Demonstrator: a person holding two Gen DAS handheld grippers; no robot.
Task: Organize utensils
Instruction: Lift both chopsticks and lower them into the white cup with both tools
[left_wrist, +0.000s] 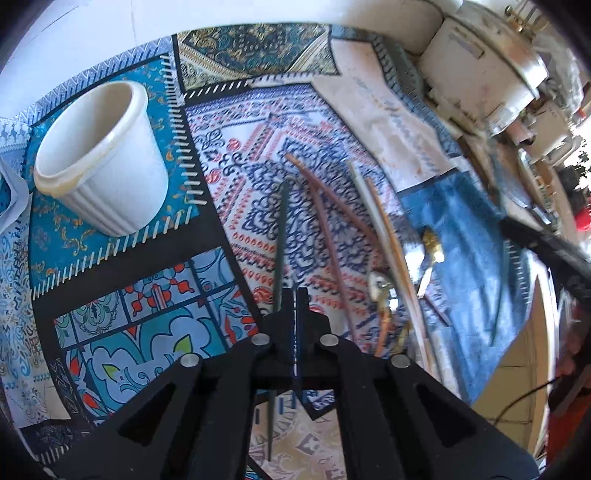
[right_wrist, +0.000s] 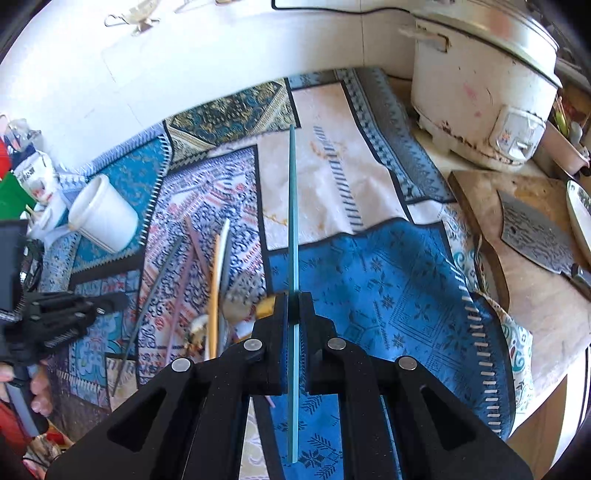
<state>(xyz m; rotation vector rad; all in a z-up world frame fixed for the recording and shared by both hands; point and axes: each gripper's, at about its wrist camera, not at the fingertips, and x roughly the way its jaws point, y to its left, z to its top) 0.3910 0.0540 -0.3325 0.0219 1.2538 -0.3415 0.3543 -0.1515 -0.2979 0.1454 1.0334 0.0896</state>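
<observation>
Right jaws: the right gripper (right_wrist: 293, 297) is closed on a pale blue-green chopstick (right_wrist: 292, 206); the stick runs straight ahead along the fingers, its tip well forward and its tail reaching back between the arms.
Left jaws: the left gripper (left_wrist: 294, 293) is pinched nearly together; a dark grey chopstick (left_wrist: 281, 236) runs along the inner side of its left finger, apparently held, though the contact itself is hard to make out.
Key relation: the white cup (left_wrist: 99, 158) stands upright ahead and to the left of the left jaws; from the right gripper it lies far to the left, beyond the loose pile; the left hand is the nearer to it.
Loose utensils: brown, white and wooden chopsticks (left_wrist: 373, 221) with a spoon (left_wrist: 432, 247) lie fanned just right of the left jaws, long axes roughly parallel to them.
Surface: patterned patchwork cloth (right_wrist: 369, 280) over a counter.
Room: a worn rice cooker (right_wrist: 480, 81), a cutting board (right_wrist: 535, 266) with a cleaver (right_wrist: 535, 236) on it, and a white wall (right_wrist: 184, 55) behind.
</observation>
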